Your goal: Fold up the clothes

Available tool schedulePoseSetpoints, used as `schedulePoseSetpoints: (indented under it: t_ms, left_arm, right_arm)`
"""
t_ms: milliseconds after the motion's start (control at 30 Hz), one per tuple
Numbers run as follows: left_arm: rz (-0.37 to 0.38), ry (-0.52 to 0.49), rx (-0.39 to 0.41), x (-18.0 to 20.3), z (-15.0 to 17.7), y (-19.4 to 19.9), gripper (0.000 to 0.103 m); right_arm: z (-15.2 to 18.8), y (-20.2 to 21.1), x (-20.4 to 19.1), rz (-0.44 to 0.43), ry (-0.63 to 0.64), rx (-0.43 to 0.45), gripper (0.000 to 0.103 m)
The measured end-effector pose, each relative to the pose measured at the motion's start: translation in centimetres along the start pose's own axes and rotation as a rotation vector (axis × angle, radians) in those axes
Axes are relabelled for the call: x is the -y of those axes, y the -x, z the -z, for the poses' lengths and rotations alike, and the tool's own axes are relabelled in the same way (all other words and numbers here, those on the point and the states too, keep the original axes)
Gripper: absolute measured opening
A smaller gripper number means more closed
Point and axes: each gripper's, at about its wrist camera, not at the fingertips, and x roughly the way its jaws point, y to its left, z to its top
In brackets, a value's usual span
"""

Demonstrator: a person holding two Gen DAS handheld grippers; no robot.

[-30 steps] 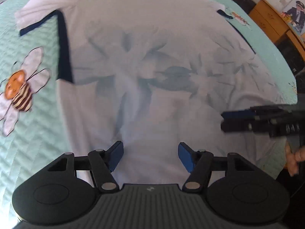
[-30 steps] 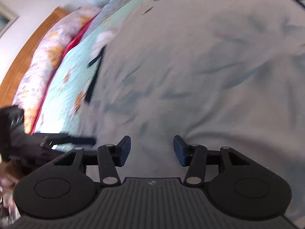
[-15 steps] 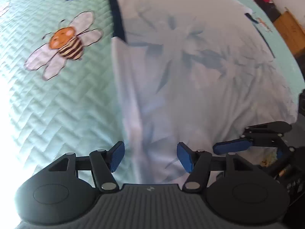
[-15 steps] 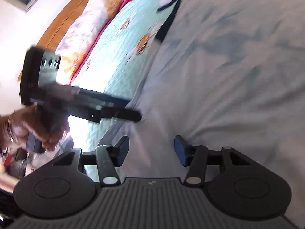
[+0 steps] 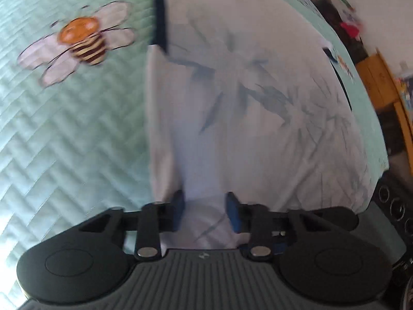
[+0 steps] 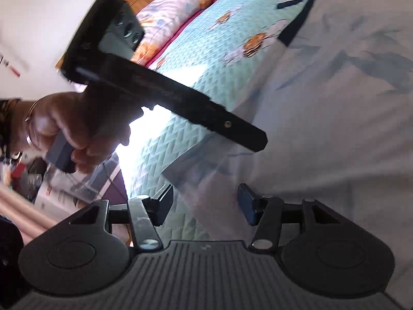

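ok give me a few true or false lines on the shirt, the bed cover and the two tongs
1. The shirt lies on a green cover. True.
2. The left tongs have shirt cloth between them. True; they are closing on its lower edge.
3. The cover shows a butterfly. False; it is a bee.
4. The shirt is plain red. False; white with navy trim and a grey-blue print.
5. The right tongs are clamped shut. False; they stand open.

Two wrist fisheyes, each looking forward along its gripper fingers, steeply down and close over a white shirt (image 5: 258, 129) on a bee-print quilt (image 5: 64, 129). Both views share the shirt's hem edge and the bee (image 6: 254, 45).
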Motion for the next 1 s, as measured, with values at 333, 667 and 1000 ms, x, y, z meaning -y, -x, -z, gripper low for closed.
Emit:
schedulePoseSetpoints:
  t_ms: [333,667,1000]
  left_arm:
    - [-0.151,-0.018,-0.019,2.6,0.0,1.8,0.057]
    - [-0.258,0.032,0.013,2.5,2.8,3.3,0.055]
    - [-0.134,-0.065,-0.032,6.3,1.4,-0.9,0.052]
  right_arm:
    - [-0.5,3.3,2.5,0.062,-0.087,0.01,0.066]
    - [-0.5,5.3,3.2,0.027,-0.114,-0.002,0.066]
    - [0.0,6.7,4.0,0.116,-0.181,-0.006,0.068]
